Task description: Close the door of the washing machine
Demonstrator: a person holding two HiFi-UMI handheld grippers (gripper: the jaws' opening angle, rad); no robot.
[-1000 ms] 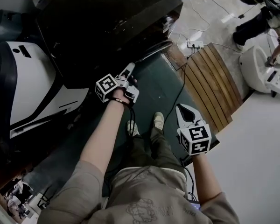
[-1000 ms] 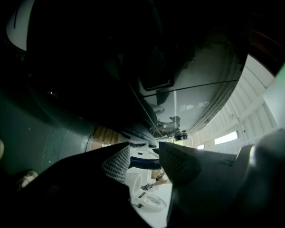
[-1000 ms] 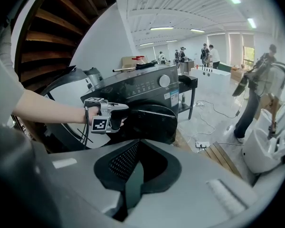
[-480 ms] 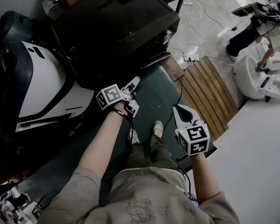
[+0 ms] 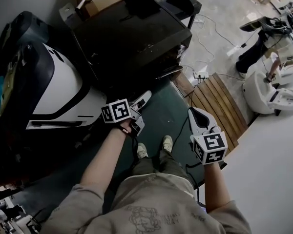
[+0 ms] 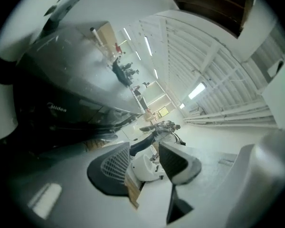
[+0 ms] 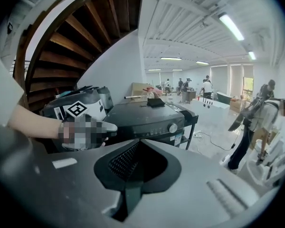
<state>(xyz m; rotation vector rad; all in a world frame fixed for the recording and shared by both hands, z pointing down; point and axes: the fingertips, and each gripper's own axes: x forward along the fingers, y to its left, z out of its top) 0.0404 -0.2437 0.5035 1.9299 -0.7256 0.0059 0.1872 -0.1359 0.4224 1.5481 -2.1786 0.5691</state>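
Left gripper [image 5: 141, 104]: my jaws apart, empty, near washing machine [image 5: 132, 38] front. Right gripper [image 5: 196, 116]: clenched, idle. Advise a flat, steady push on the door.

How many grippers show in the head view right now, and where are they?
2. The left gripper points toward the black washing machine; the right gripper hangs over the green mat, beside the wooden slatted platform. Neither is hidden.

Left tongs [image 6: 145, 164] parted, empty, dark washing machine [image 6: 61, 120] at left, ceiling striplight [image 6: 198, 90] beyond
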